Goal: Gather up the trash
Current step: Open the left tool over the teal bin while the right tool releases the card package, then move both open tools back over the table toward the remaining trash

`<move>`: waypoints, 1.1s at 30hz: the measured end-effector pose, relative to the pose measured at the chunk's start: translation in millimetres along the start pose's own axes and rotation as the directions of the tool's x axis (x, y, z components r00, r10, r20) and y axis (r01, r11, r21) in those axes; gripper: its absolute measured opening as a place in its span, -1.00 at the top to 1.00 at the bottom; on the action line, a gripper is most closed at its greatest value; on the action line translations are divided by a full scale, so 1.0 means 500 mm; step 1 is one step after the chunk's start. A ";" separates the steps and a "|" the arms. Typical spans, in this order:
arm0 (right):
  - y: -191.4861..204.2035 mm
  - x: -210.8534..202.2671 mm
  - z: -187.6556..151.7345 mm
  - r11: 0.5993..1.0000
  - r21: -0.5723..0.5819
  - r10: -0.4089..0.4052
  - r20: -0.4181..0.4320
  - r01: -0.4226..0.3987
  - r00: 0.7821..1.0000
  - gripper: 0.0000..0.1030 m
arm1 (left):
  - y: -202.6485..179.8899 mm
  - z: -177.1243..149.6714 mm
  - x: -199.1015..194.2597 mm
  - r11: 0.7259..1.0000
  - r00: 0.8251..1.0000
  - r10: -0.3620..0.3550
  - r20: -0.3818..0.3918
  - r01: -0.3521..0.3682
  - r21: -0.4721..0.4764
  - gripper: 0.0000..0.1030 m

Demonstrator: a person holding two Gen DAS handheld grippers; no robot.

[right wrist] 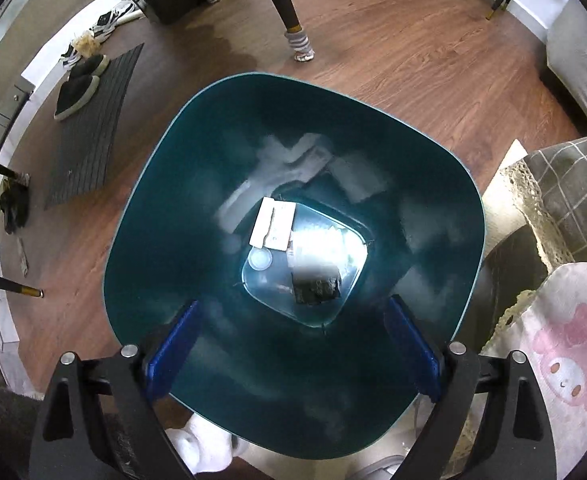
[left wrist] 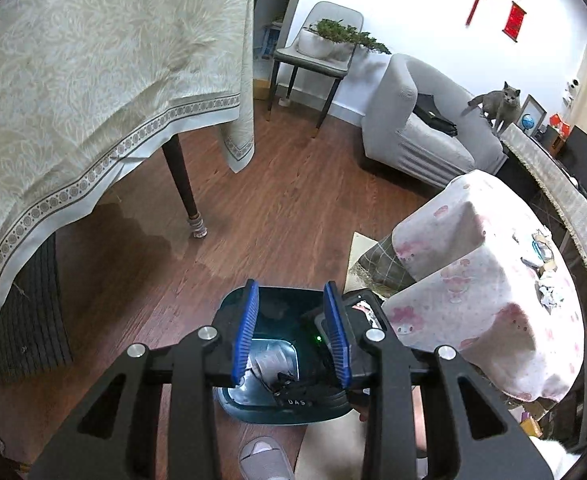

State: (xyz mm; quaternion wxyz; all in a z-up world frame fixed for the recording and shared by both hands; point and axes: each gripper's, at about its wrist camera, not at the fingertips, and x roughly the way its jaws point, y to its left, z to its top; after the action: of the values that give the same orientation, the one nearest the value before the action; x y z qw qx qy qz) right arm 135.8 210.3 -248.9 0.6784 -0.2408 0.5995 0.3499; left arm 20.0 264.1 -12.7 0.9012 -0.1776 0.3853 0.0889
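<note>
Teal bin (right wrist: pixel 293 240) is seen from straight above in the right wrist view, standing on the wood floor (right wrist: pixel 393 40) just beside the low surface with the pink-print cloth (left wrist: pixel 493 280); collected trash lies at its bottom: a white card (right wrist: pixel 273 226), a small round lid (right wrist: pixel 260 260), a dark crinkled wrapper (right wrist: pixel 317 286) and a pale patch washed out by glare; right claw (right wrist: pixel 293 344) is held over the bin mouth with jaws wide and nothing between the pads; left claw (left wrist: pixel 291 332) is seen above the same bin (left wrist: pixel 233 308) with jaws narrow and nothing visibly gripped; remaining trash (left wrist: pixel 545 276) is noted on the cloth-covered surface, a loose cluster of crumpled paper and wrappers near its far edge; these pieces are judged light, soft and easily crushed, likely to slip or flutter if pinched at a loose corner, so a hold across the bulk of each crumple is thought best; flat cards would need an edge lifted first; individual items in that cluster are too small and distorted to be told apart; the bin's lower edge is cut off by the claw frames; part of the bin interior in the left view is hidden behind a black device; reflections on the inner walls could be mistaken for contents; a grey cat (left wrist: pixel 499 106) is noted on the sofa back, well apart.
</note>
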 end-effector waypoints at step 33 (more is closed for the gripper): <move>-0.060 -0.471 -0.077 0.997 -0.051 -0.021 0.484 0.052 0.875 -0.30 | -0.089 0.067 -0.077 0.997 0.984 -0.030 0.176 0.017 0.074 -0.33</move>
State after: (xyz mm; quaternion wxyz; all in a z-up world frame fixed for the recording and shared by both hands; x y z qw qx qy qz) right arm 125.1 118.5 -26.8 0.8050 -0.1782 0.3957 0.4044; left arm 28.9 235.3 47.6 0.9387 -0.1407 0.3045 0.0795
